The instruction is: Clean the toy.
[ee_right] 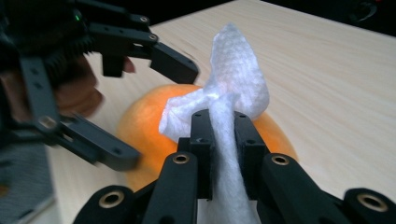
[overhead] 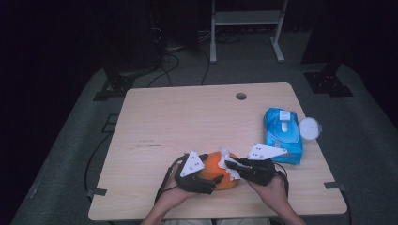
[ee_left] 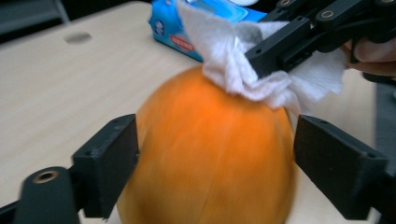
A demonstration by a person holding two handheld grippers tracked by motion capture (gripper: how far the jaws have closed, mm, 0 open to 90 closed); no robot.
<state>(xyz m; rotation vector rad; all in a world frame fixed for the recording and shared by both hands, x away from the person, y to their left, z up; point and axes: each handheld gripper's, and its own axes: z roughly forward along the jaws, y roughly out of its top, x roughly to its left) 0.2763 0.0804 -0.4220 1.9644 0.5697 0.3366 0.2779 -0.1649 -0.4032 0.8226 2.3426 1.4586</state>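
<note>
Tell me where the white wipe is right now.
In the high view the white wipe sits near the table's front edge, pinched in the right gripper and pressed on the orange ball.

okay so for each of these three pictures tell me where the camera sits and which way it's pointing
High view: above the person's side, looking forward and down on the table; both forearms and hands show.
Left gripper view: rides the left gripper, looking along its jaws set either side of the orange fruit.
Right gripper view: rides the right gripper, jaws pinching the white wipe against the fruit.
Shared: both gripper views show the fruit, the wipe and the other gripper.
</note>
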